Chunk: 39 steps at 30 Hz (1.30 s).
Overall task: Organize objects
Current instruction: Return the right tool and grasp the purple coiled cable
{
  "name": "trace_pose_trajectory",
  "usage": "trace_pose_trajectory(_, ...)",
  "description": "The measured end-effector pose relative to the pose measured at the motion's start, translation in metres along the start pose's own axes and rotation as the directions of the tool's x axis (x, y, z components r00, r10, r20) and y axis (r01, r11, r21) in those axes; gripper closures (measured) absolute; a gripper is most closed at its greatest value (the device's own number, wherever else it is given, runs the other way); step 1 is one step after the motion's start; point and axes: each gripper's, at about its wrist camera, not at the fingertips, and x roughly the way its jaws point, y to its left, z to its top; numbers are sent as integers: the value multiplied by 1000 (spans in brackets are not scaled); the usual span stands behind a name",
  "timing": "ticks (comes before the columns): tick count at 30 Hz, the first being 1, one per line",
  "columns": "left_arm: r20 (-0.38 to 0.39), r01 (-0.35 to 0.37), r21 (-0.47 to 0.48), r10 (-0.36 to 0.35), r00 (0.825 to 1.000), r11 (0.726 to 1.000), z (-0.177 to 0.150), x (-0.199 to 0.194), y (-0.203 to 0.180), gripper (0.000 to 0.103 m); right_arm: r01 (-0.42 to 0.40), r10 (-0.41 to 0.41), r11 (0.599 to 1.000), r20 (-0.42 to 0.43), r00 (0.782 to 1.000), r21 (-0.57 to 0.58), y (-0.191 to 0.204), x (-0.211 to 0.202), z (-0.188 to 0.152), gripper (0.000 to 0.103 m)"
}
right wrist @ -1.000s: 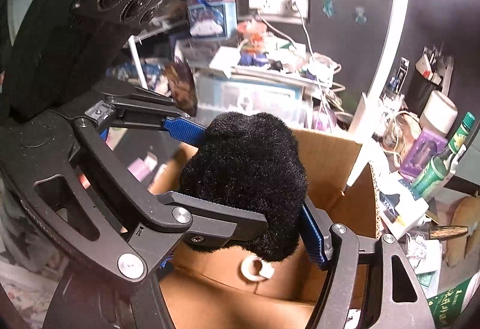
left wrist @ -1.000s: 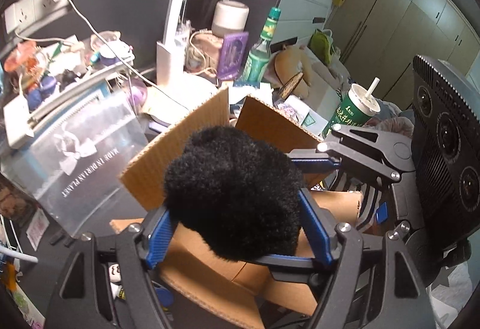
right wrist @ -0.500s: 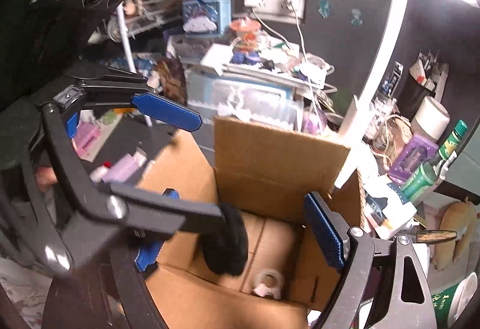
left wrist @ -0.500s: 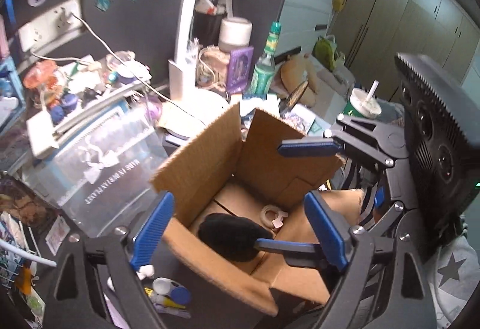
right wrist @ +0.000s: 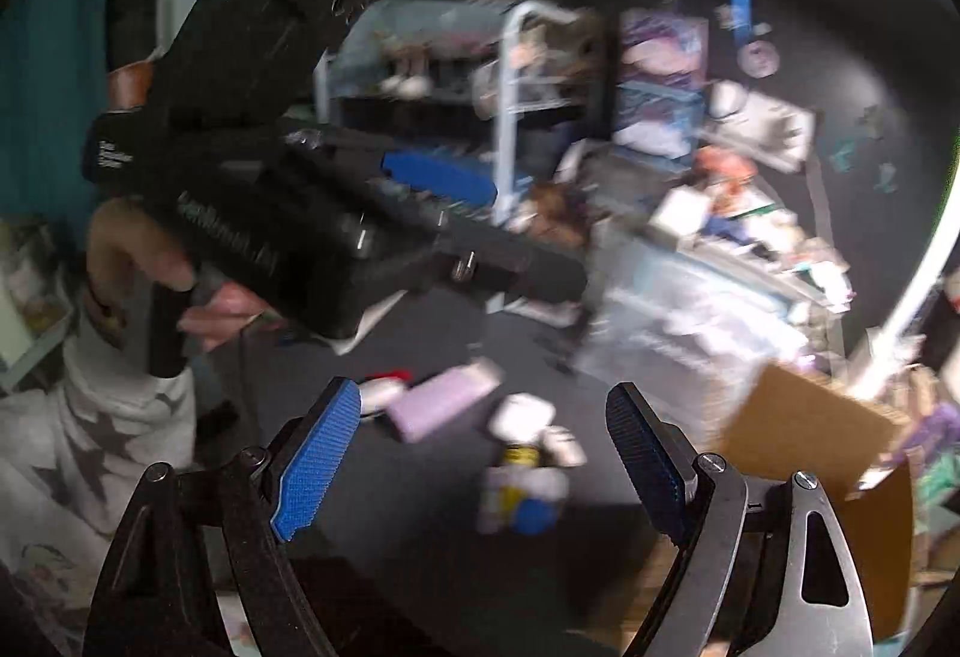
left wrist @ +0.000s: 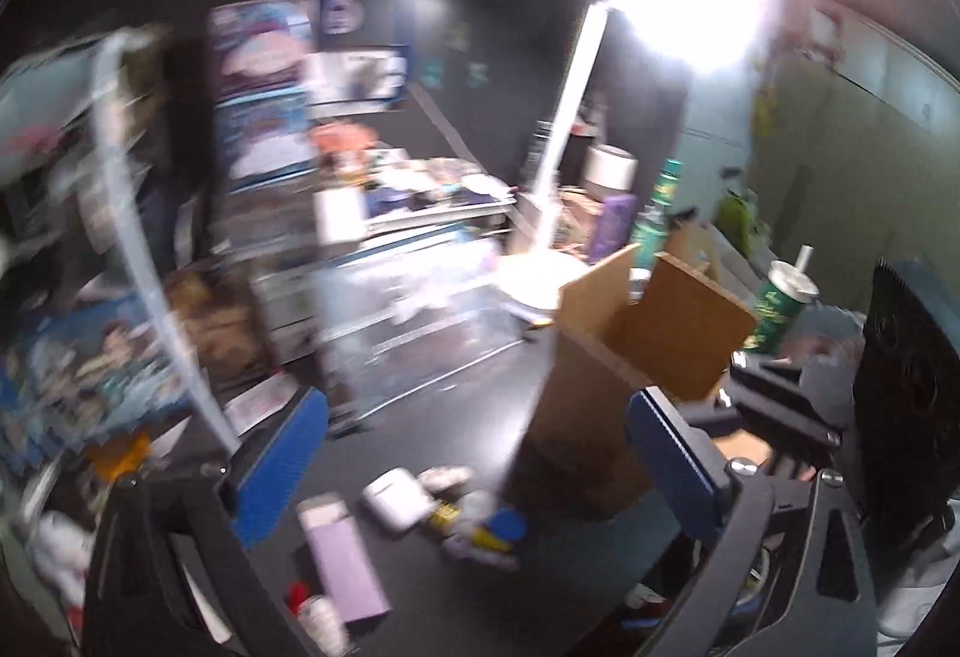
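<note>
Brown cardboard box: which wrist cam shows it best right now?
Left wrist. The brown cardboard box appears nearly whole there, open flaps up, right of centre. Right wrist catches only a blurred part at its right edge.

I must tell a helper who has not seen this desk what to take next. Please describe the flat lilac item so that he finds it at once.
Start at the open cardboard box on the dark desk. Small items lie in a loose row on the side toward the left gripper. The flat lilac item is the long pale-purple slab beside the rounded white case, the only purple, straight-edged piece there.
</note>
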Motion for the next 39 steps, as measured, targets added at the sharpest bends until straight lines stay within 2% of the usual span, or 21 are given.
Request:
trace_pose_trajectory(3,11,-29,-38,29,1000,999,-27,-4,21,3,-47,48,999,-51,998,18,14,32,-16,34)
trace_pose_trajectory(5,11,-42,-50,43,999,998,-47,-6,31,3,-54,57,998,-92,994,35,18,53,-30,37)
trace_pose_trajectory(7,8,-43,-60,43,999,997,-66,-5,39,3,-48,59,995,-137,989,83,15,75,-50,45)
trace_pose_trajectory(9,0,-31,-75,31,1000,997,-80,-5,45,3,-33,58,989,-174,983,143,7,93,-69,59)
trace_pose_trajectory(12,-18,-22,-91,20,1000,996,-97,-1,50,3,10,36,977,-211,977,214,-7,109,-91,71)
trace_pose_trajectory(14,-30,-24,-90,21,999,996,-102,1,50,3,39,16,971,-226,974,234,-14,115,-100,75)
trace_pose_trajectory(18,-40,-21,-85,18,999,996,-107,6,48,3,98,-43,971,-244,969,218,-24,122,-106,75)
trace_pose_trajectory(22,-39,-11,-88,8,999,996,-106,7,47,3,117,-67,975,-252,965,190,-23,126,-107,77)
trace_pose_trajectory(26,-48,-11,-88,7,999,996,-106,9,46,3,132,-84,976,-256,963,175,-24,130,-108,93)
trace_pose_trajectory(27,-50,-9,-88,4,999,996,-107,10,47,3,138,-93,977,-256,962,165,-23,131,-108,93)
trace_pose_trajectory(29,-59,-4,-86,-1,998,996,-107,11,46,3,132,-91,980,-252,963,150,-20,130,-109,94)
trace_pose_trajectory(35,-97,5,-73,-12,995,997,-115,16,43,3,36,-4,991,-238,971,128,-8,129,-108,94)
trace_pose_trajectory(39,-114,8,-79,-17,993,997,-118,21,42,3,58,-31,993,-247,968,100,-3,136,-106,93)
